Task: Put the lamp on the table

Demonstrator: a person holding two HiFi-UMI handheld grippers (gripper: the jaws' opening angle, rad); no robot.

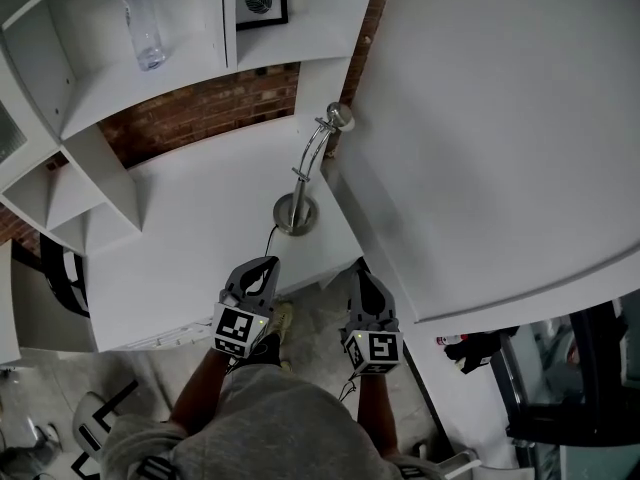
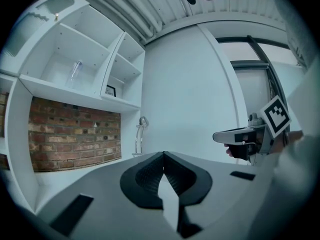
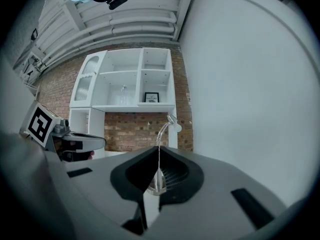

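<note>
Lamp: upright on white table, base near back right corner, close to brick wall.
Left gripper: jaws pressed together, nothing between, at table's front edge.
Right gripper: jaws together, empty, beside left one, apart from lamp.
Shelf: clear bottle.

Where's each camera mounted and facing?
Head view: head-mounted, steeply down at the lamp on the table; left gripper, right gripper, forearms show.
Left gripper view: on that gripper, along shut jaws toward the shelves; right gripper at right.
Right gripper view: on that gripper, along shut jaws at the lamp; left gripper at left.
Shared: lamp in all three.
</note>
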